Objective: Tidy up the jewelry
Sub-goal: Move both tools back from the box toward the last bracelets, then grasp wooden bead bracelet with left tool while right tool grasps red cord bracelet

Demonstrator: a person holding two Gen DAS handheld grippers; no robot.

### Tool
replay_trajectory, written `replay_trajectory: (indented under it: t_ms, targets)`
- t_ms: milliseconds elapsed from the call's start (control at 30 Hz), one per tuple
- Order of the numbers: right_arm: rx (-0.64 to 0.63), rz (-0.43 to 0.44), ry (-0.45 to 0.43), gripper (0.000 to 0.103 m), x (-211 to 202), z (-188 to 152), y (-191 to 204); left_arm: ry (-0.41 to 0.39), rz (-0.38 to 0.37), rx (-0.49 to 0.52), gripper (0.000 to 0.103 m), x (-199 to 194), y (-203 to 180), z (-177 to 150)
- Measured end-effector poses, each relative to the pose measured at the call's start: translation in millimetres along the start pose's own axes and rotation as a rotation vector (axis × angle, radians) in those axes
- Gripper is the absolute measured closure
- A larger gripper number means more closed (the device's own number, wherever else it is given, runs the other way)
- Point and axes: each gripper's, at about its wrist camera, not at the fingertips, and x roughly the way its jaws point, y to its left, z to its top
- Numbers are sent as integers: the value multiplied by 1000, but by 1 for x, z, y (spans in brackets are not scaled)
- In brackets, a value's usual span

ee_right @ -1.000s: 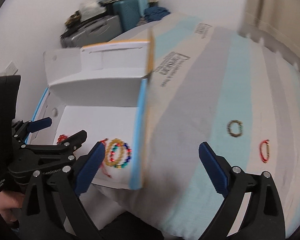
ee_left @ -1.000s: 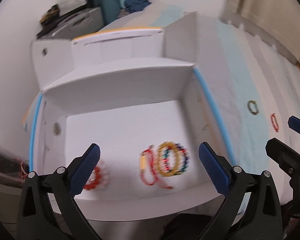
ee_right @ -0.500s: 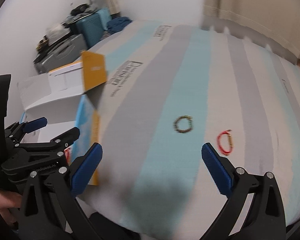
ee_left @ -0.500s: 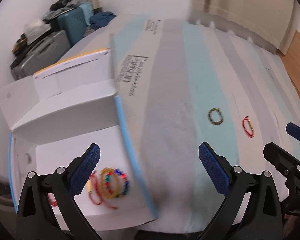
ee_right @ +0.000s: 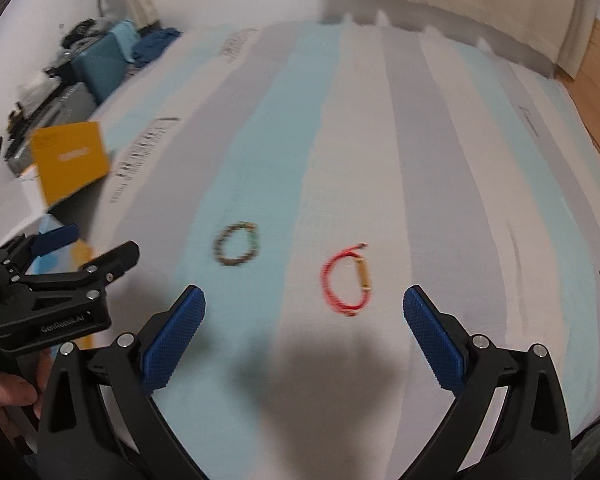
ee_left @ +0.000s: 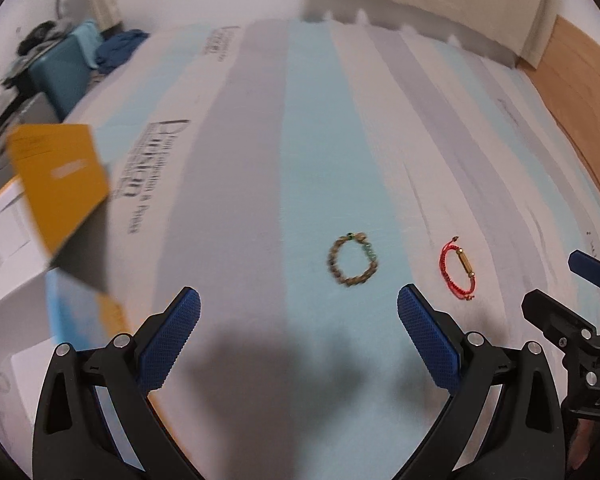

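The left claw is spread wide and holds nothing, hovering over the striped mattress. The right claw is equally wide and empty. A red cord bracelet lies on the mattress just ahead of the right claw, with a brown bead bracelet to its left. Farther left of the bead bracelet stands a white box with an orange flap.

Striped mattress, teal suitcase – blurry, prob. w/ clutter, beige curtain, wood floor
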Motion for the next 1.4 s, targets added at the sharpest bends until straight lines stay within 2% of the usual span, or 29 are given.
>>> replay_trajectory:
  t_ms: [200, 400, 633, 767, 867, 967, 1167, 1233, 1267, 1300, 1400]
  targets:
    - [27, -28, 89, 9, 60, -2, -34, 44, -45, 43, 6, 66, -27, 13]
    - [37, -23, 169, 15, 114, -5, -45, 95, -32, 75, 6, 120, -41, 17]
    - [54, -6, 213, 23, 150, -6, -50, 142, -34, 89, 8, 156, -48, 13]
    - [59, -1, 221, 34, 156, -7, -51, 150, -34, 101, 12, 164, -50, 8]
    - [55, -3, 220, 46, 154, -7, -50, 146, -45, 104, 22, 164, -50, 6]
    - [65, 5, 222, 61, 151, -7, -51, 147, -56, 102, 37, 162, -47, 6]
    - [76, 17, 228, 84, 148, -8, -51, 159, -76, 89, 65, 157, -44, 8]
    - [84, 22, 230, 88, 147, -10, -51, 162, -86, 79, 77, 155, -43, 6]
    - [86, 23, 230, 91, 145, -10, -51, 165, -92, 75, 90, 154, -41, 5]
    - [85, 22, 230, 93, 144, -11, -51, 170, -105, 69, 96, 154, -40, 6]
    - [92, 22, 224, 96, 139, -11, -51, 173, -122, 64, 96, 148, -40, 7]
